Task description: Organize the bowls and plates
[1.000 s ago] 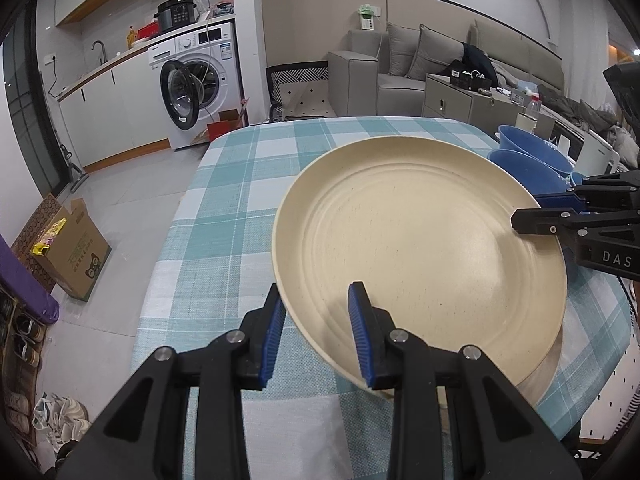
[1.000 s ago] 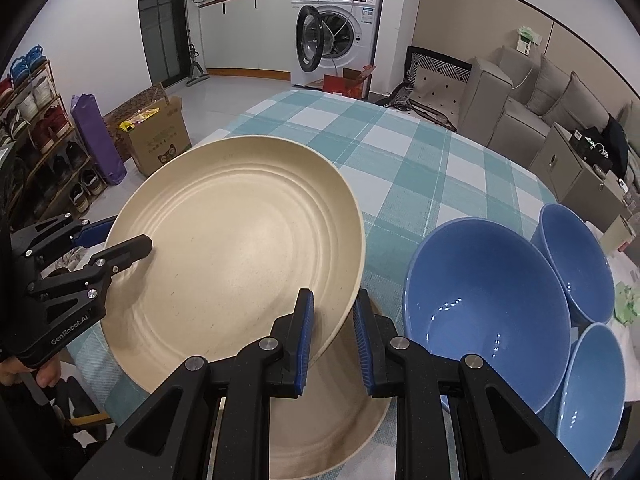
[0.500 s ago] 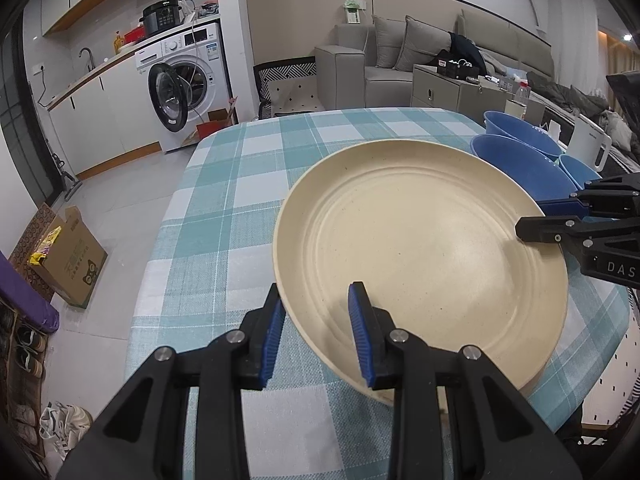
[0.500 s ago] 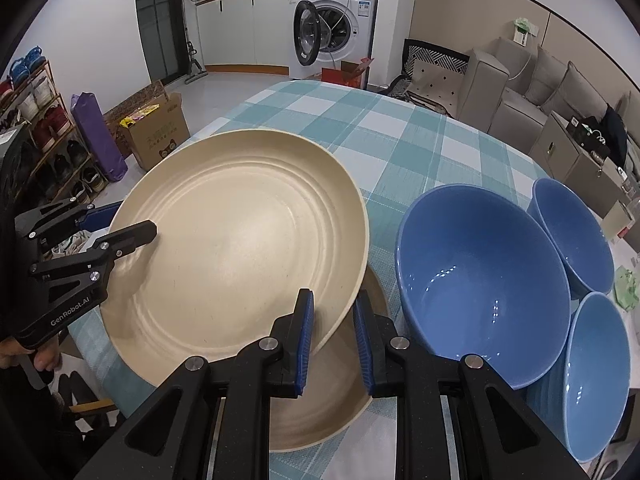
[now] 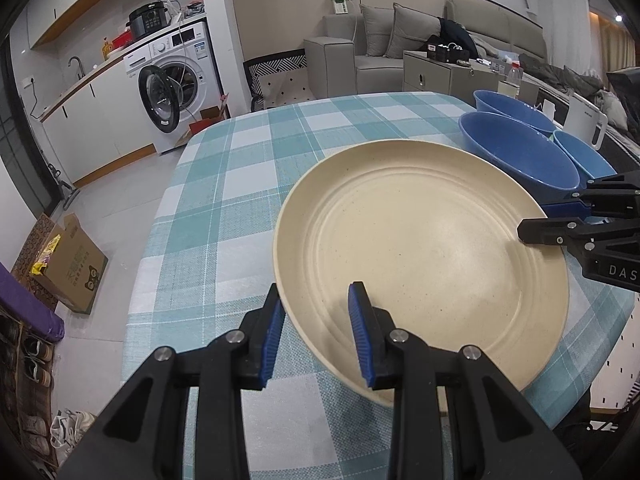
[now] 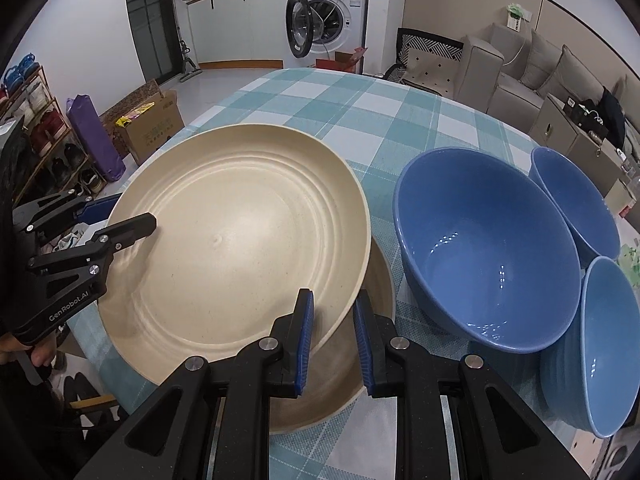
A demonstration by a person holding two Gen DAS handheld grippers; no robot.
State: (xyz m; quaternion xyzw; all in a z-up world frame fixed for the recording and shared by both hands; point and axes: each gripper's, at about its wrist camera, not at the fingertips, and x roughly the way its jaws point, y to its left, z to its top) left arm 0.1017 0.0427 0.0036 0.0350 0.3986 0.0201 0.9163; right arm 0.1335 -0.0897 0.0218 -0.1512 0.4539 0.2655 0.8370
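Lower now than a second ago, the plate hangs just above a second plate on the counter, both claws (left, right) pinching its rim; bowls remain unstacked.

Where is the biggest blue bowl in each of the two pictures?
Left wrist view: the biggest blue bowl sits at the right, just behind the cream plate.
Right wrist view: the same bowl fills the right of centre, beside the plate.
Shared landmark: the washing machine with its door open, beyond the table.
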